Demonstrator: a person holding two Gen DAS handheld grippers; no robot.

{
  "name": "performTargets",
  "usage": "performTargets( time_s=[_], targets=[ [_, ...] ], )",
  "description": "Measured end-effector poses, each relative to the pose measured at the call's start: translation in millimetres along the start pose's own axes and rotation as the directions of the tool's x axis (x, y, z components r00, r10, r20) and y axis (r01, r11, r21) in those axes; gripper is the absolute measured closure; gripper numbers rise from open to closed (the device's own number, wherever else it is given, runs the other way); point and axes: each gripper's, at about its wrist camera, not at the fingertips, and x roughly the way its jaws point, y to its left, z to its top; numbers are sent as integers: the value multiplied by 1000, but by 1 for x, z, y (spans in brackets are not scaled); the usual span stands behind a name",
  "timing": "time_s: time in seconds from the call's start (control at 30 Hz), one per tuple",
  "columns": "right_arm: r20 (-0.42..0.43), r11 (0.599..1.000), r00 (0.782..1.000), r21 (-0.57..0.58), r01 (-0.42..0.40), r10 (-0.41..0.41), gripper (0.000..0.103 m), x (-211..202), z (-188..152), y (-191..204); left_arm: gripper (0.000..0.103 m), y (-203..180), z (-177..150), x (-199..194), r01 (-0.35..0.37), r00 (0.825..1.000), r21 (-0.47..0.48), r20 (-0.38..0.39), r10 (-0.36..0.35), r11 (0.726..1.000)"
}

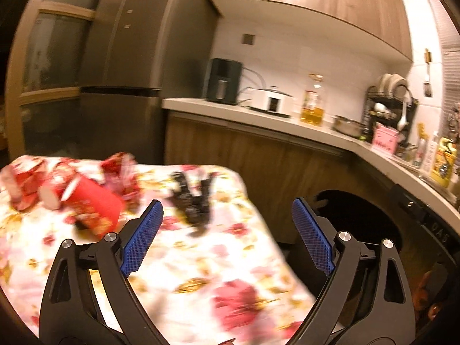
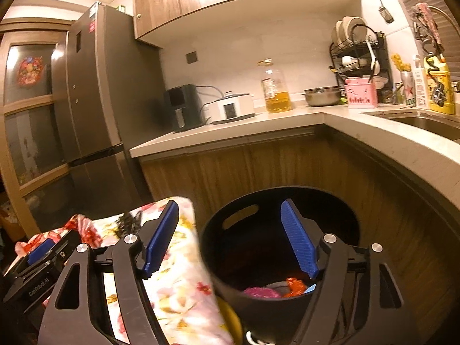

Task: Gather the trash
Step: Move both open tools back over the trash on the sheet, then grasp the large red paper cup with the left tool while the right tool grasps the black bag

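Observation:
In the left wrist view a red paper cup (image 1: 92, 201) lies on its side on the floral tablecloth (image 1: 201, 258), with crumpled red wrappers (image 1: 120, 169) behind it. A crumpled black piece (image 1: 192, 201) lies to its right. My left gripper (image 1: 227, 204) is open over the cloth with nothing between its fingers, the black piece just beyond them. In the right wrist view my right gripper (image 2: 230, 204) is open and empty above the black bin (image 2: 224, 273). The bin holds pink trash (image 2: 261, 291) and orange trash (image 2: 293, 286). The left gripper (image 2: 43, 253) shows at the left edge.
The bin (image 1: 325, 194) stands on the floor right of the table corner, in front of wooden cabinets (image 2: 258, 166). An L-shaped counter (image 2: 230, 132) carries appliances, an oil bottle (image 2: 274, 89), a dish rack and a sink. A grey fridge (image 2: 95, 100) stands at the left.

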Motion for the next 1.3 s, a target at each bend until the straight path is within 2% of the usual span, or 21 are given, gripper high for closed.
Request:
performTargets(
  time_s=[0.3,0.43,0.57,0.77,1.0,1.1,1.3],
  targets=[
    [-34,996,996,-32,-85,84,31,3,-15,48,13,79,-4,-21,-159,987,-32,9,160,987],
    [-46,992,992,-45,-121,119,31,6,-21,68,13,111,-3,-24,-206,978,-63,10,207,977],
    [-64,986,986,-63,-156,152,31,10,-29,90,13,134,-4,-23,-213,976,-86,29,216,973],
    [-78,979,981,-88,-185,178,31,18,-33,109,13,162,2,0,-200,979,-132,10,203,971],
    [-95,974,976,-98,-205,196,31,30,-37,124,16,172,3,27,-187,982,-137,-33,184,973],
    [-100,972,974,-99,-212,202,31,35,-38,130,19,175,2,37,-183,983,-145,-51,178,972],
    [-111,969,971,-106,-225,213,31,43,-41,138,34,181,1,48,-162,986,-169,-77,151,972]
  ],
)
